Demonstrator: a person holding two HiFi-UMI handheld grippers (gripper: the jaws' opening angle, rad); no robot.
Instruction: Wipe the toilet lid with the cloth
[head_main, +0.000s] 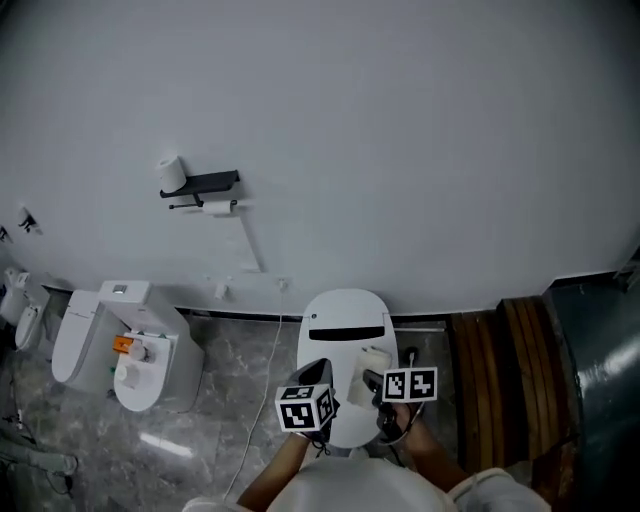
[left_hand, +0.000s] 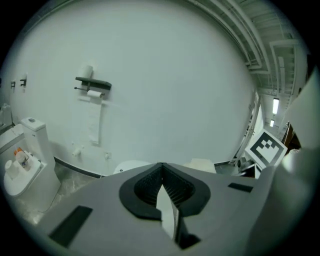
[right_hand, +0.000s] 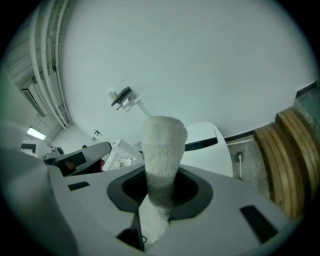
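Above the closed toilet lid (head_main: 345, 322), at the foot of a plain white wall (head_main: 400, 150), both tools are held up in the air, clear of the porcelain. The cloth (right_hand: 162, 145) is clamped in the right tool (right_hand: 160, 172), its jaws pressed onto the pale, nubbly fabric, which stands out past the tips as a fat roll. The left tool (left_hand: 161, 166) is closed on itself with nothing between its ribbed pads. No contact between cloth and lid can be made out, so the step in hand is judged to be the carry towards the surface, with no wiping under way. For the next move, the right tool would need to be tipped down and lowered until the roll of cloth is pressed onto the lid, then swept across it. The dark band (head_main: 347, 332) across the lid would need to be covered as well. Only from the head view can the layout be read: a second toilet (head_main: 130, 350) is seen well apart at the left, a paper holder (head_main: 200, 185) on the wall, and wooden slats (head_main: 505, 370) to the right of the lid. There the cloth is reduced to a pale lump. The grip itself is settled by the right gripper view alone. The empty closed jaws are shown only in the left gripper view, where the other tool's marker cube (left_hand: 267, 147) is caught at the right edge.
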